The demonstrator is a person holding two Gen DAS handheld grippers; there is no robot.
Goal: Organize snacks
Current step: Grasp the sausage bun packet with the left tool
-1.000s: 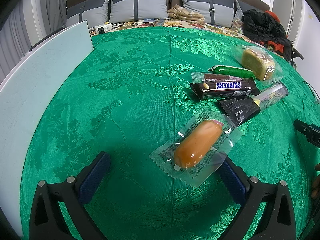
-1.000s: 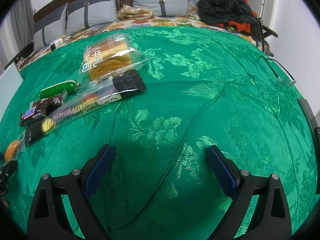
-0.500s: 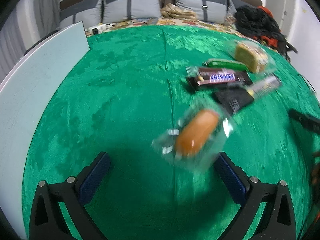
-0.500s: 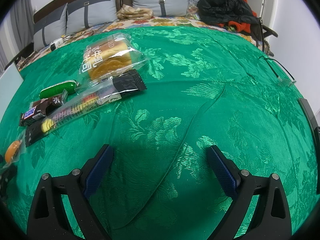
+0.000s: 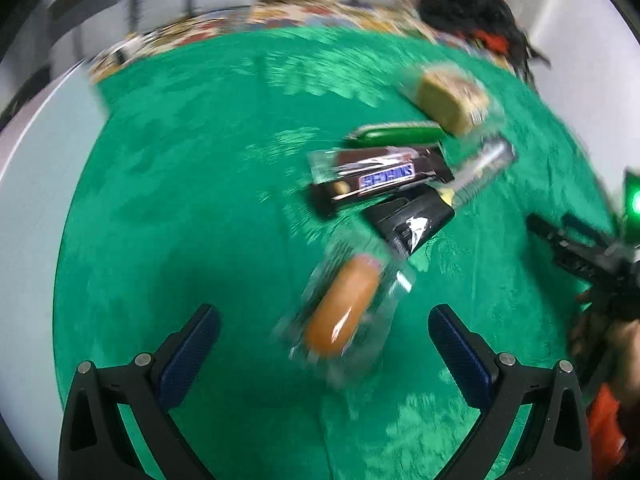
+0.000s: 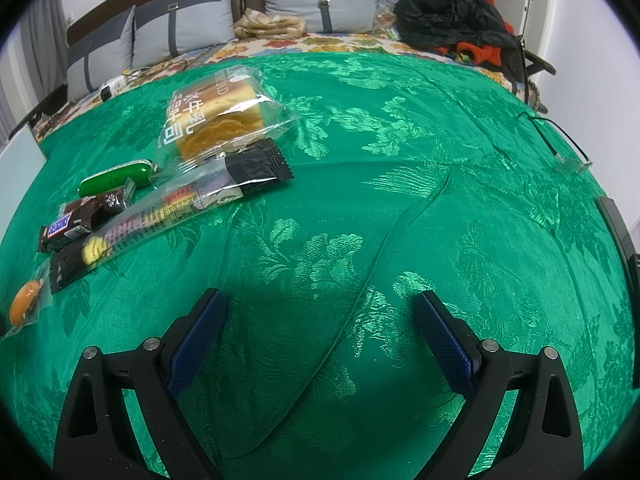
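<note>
Snacks clustered on bedspread (image 6: 400,160): bread (image 6: 224,120) behind Snickers (image 6: 64,230), sausage (image 6: 25,304) nearest.

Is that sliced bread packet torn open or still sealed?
Sealed, as far as it shows: the bread packet lies flat on the green cloth, its clear wrapper whole around the loaf, with no tear visible.

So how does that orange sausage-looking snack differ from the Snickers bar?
The sausage sits in a clear wrapper, its orange filling showing; the Snickers bar has an opaque dark brown wrapper with blue lettering. The sausage is rounded and plump, the Snickers bar flatter and longer. The sausage lies apart, nearest the left gripper; the Snickers bar lies among other snacks. Both rest on the green cloth.
</note>
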